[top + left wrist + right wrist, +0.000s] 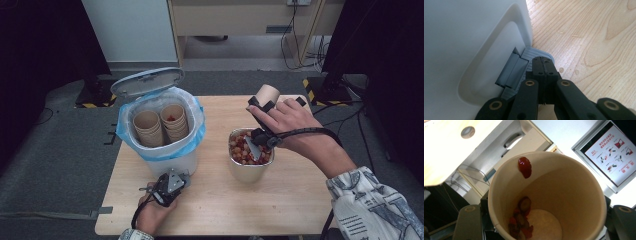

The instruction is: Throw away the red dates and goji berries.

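Note:
A brown paper cup (267, 95) is tipped over a metal pot (247, 171) of red and tan food bits (241, 148), with my right gripper (272, 102) shut on it. In the right gripper view the cup (574, 195) stands between the jaws of that gripper (546, 225); a red piece (524, 167) clings to its wall and more bits (521, 222) lie near its bottom. My left gripper (181, 176) is shut with nothing between its jaws. Its tips (544, 66) rest on the grey pedal (534, 53) at the foot of the white bin (461, 50).
The white bin (165, 157) stands at the table's left with its lid (147, 81) raised and a blue bag (197, 122) lining it. Two stacks of paper cups (161, 125) sit inside. Bare wood (240, 205) lies in front of the pot.

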The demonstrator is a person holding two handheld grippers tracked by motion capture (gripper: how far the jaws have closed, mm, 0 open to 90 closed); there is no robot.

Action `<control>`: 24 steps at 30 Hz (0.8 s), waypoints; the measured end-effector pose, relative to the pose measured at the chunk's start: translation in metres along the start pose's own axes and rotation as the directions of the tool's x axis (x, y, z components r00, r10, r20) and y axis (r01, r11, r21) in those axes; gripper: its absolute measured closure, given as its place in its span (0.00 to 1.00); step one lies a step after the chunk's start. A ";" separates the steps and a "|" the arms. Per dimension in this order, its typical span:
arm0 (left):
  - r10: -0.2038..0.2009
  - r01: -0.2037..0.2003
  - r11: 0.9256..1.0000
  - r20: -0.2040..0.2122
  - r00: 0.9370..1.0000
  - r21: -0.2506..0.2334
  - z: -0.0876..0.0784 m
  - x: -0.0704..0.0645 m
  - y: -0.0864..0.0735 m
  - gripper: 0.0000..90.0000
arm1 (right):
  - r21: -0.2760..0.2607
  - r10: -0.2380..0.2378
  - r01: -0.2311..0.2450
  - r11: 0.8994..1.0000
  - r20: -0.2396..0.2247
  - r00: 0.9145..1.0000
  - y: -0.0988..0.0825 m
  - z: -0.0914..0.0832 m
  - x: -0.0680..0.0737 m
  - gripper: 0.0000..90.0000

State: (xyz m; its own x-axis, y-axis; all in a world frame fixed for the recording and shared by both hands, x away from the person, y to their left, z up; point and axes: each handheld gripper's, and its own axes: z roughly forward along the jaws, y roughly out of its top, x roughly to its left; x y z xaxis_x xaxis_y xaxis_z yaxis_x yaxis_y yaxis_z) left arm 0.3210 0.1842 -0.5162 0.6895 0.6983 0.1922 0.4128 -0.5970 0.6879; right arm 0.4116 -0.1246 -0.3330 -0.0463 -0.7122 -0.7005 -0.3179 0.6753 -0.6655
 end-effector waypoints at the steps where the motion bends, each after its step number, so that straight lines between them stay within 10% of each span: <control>1: 0.001 -0.001 1.000 -0.001 1.000 0.001 0.000 0.000 0.000 1.00 | -0.007 0.021 -0.021 1.000 0.002 1.000 -0.001 0.000 0.000 0.34; 8: 0.000 0.000 1.000 0.000 1.000 0.000 0.000 0.000 0.000 1.00 | -0.060 0.187 -0.186 0.981 0.005 0.982 -0.009 0.002 -0.006 0.34; 14: 0.001 -0.001 1.000 -0.001 1.000 0.000 0.000 0.000 0.000 1.00 | -0.068 0.217 -0.216 0.974 -0.001 0.976 -0.011 0.001 -0.005 0.34; 24: -0.001 0.001 1.000 -0.001 1.000 -0.003 0.000 0.000 0.000 1.00 | -0.089 0.346 -0.348 0.933 -0.034 0.937 -0.015 0.007 -0.003 0.34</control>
State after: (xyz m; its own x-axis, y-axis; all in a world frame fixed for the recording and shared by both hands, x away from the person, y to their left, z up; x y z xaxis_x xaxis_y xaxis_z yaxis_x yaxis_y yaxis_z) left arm 0.3210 0.1841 -0.5165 0.6886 0.6992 0.1923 0.4117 -0.5952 0.6901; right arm 0.4231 -0.1310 -0.3227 -0.1858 -0.4402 -0.8785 -0.3645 0.8611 -0.3544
